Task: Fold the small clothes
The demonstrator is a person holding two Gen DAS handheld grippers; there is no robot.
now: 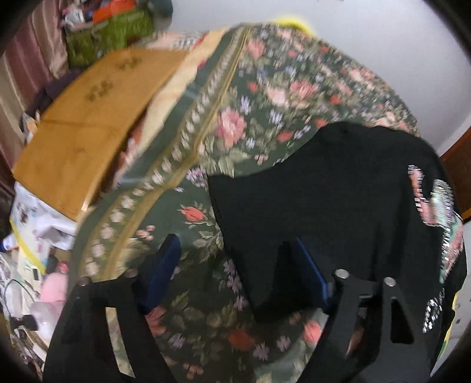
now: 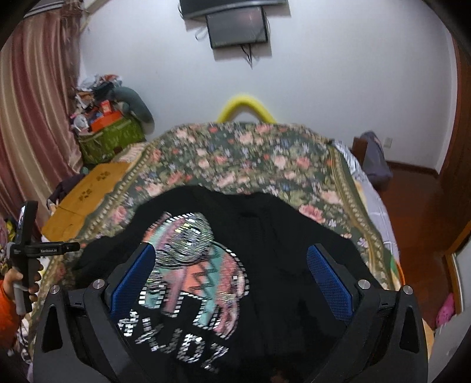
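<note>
- Your left gripper (image 1: pixel 235 259) points down at the bed with its blue-padded jaws apart; the left pad stands over bare bedspread, the right pad over the edge of the black garment (image 1: pixel 338 191), and neither presses on cloth.
- Your right gripper (image 2: pixel 232 274) has its jaws spread wide over the same black garment, framing the sequinned print (image 2: pixel 191 265) on its front; nothing is pinched between the pads.
- That garment lies spread on the floral bedspread (image 2: pixel 235 153), at the near side of the bed, with the print facing up and some folds in the cloth.
- Your left hand (image 2: pixel 26 282), in an orange sleeve, shows at the left edge of the right wrist view, holding its gripper's handle beside the bed.
- Beyond the bed's left edge sits a low wooden table (image 1: pixel 97 117), with a green basket (image 2: pixel 109 138) of clutter behind it by the curtain (image 2: pixel 38 103).
- On the far wall hangs a dark screen (image 2: pixel 235 28).
</note>
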